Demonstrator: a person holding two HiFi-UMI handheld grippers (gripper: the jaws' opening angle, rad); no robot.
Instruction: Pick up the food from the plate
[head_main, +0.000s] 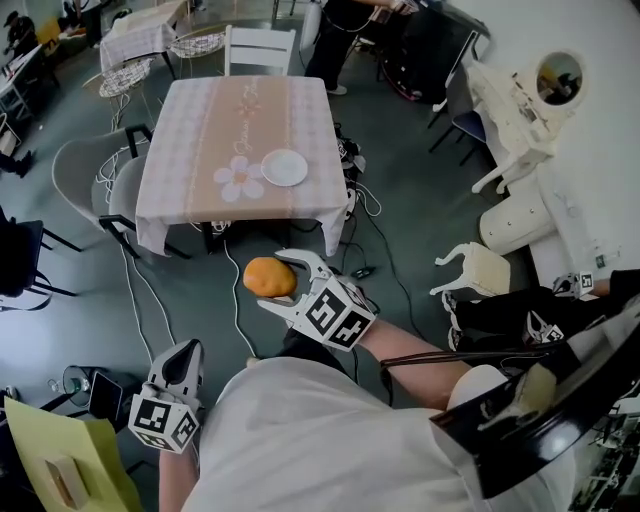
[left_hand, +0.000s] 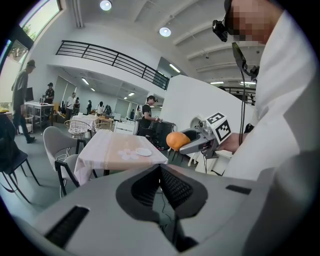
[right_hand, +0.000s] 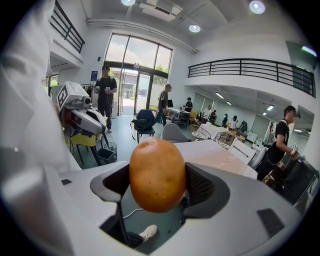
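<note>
An orange-brown, egg-shaped piece of food (head_main: 267, 277) is clamped between the two fingers of my right gripper (head_main: 277, 279), held in the air over the floor on the near side of the table. In the right gripper view the food (right_hand: 157, 175) fills the gap between the black pads. The white plate (head_main: 285, 167) lies bare on the pink checked tablecloth (head_main: 200, 130), near the table's front right. My left gripper (head_main: 184, 358) hangs low at the left, jaws together with nothing in them. From the left gripper view, the right gripper (left_hand: 194, 143) and the food (left_hand: 176, 140) show to the right of the plate (left_hand: 143, 152).
Grey chairs (head_main: 85, 170) stand at the table's left and a white chair (head_main: 260, 48) behind it. Cables (head_main: 235, 300) trail across the floor. White chairs (head_main: 480, 270) lie stacked at the right. A yellow bag (head_main: 60, 465) sits at the lower left. People stand in the background.
</note>
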